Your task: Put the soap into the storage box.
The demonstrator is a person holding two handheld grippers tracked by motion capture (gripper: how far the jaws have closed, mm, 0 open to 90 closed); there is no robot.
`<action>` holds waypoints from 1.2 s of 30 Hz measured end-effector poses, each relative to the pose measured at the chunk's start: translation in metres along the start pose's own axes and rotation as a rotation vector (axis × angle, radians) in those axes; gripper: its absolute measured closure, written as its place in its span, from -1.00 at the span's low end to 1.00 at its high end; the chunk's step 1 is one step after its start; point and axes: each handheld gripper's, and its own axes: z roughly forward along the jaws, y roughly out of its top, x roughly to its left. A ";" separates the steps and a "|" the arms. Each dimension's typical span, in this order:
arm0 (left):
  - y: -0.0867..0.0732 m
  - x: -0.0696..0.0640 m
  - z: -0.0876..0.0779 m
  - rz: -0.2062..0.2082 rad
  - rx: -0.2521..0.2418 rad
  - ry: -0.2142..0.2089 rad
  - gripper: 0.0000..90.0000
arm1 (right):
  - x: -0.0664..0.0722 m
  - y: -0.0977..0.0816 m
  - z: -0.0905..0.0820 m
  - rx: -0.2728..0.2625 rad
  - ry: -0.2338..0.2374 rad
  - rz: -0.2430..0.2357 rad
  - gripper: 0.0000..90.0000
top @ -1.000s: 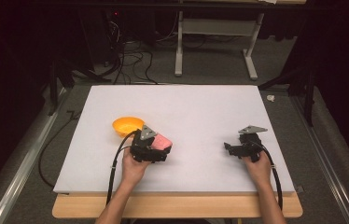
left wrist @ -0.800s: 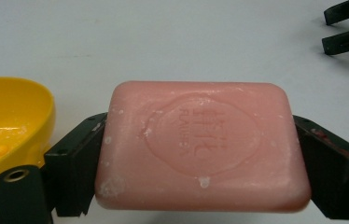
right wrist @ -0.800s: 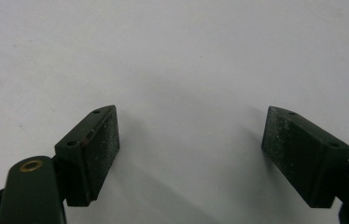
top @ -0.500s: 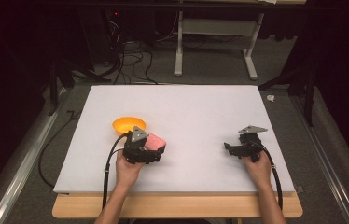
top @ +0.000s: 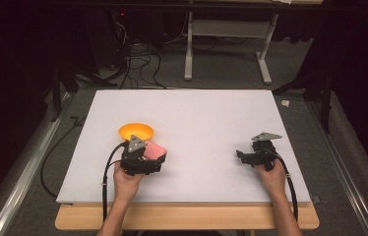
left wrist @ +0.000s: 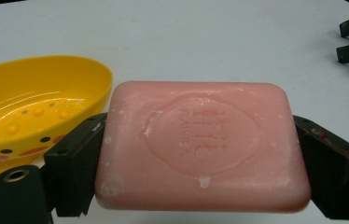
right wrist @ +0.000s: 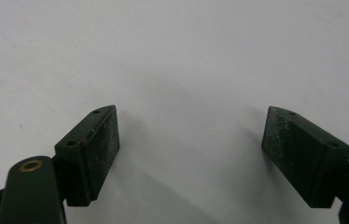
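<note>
Your left gripper [left wrist: 200, 186] clamps the pink soap bar [left wrist: 200, 144] just beside the yellow soap dish [left wrist: 32, 107], likely its next destination; your right gripper [right wrist: 189, 158] rests with jaws apart, empty, on the tabletop [top: 197, 113].

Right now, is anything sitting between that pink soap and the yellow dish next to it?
Nothing visible. The left gripper holds the pink soap right beside the yellow dish, whose hollow looks empty, with bare white table around them.
</note>
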 end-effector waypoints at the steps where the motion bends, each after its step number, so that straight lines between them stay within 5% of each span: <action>1: 0.000 0.000 0.000 0.000 0.000 0.000 -0.70 | 0.000 0.000 0.000 0.000 0.000 0.000 -0.56; 22: -0.006 0.020 -0.025 -0.044 -0.036 0.068 -0.70 | 0.000 0.000 0.000 -0.001 -0.001 -0.002 -0.56; 36: -0.006 0.034 -0.026 -0.075 -0.045 0.129 -0.70 | 0.000 0.000 0.000 -0.001 -0.001 -0.002 -0.56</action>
